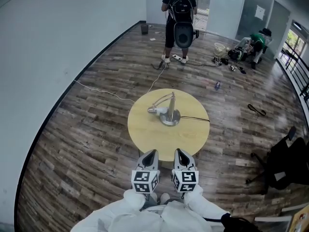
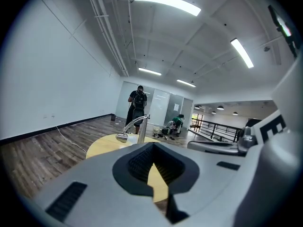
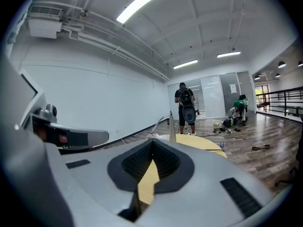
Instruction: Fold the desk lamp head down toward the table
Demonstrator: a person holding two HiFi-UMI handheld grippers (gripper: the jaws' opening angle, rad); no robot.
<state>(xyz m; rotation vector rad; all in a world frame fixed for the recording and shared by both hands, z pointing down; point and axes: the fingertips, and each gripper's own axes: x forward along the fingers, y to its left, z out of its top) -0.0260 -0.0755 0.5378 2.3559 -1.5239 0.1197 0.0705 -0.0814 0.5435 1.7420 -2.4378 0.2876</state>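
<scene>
Grey plastic shells of the left gripper [image 1: 150, 152] and the right gripper [image 1: 179, 152] sit side by side at the near edge of the round worktop [image 1: 141, 135]. Both are clenched, their dark ribbed pads meeting at the tips with nothing between them. White sleeves [image 1: 145, 210] hold them from below.

Pale yellow wood makes up the worktop. Near its middle, well apart from both grippers, stands the silver lamp [image 1: 168, 111] on a round base [image 1: 171, 118]. Its arm bends over to the left, and the lamp head [image 1: 153, 110] hangs low near the wood. A black cord [image 1: 195, 119] runs right from the base.

Dark wood planks cover the floor [image 1: 87, 134], and a thin white wire [image 1: 101, 92] trails across them toward the white wall [image 1: 53, 42] on the left. On the far side a person with a black backpack [image 1: 179, 13] stands facing away. Another person in green [image 1: 254, 41] crouches at the far right among scattered gear. A black chair [image 1: 285, 164] stands at the near right, and a dark railing [image 1: 298, 76] runs along the right edge.

Only the gripper views look up, to a white ceiling with long strip lights [image 2: 165, 3] and pipes along the wall. They also show the lamp from the side, with its upright post and curved arm. The head view alone shows the worktop's full round outline.
</scene>
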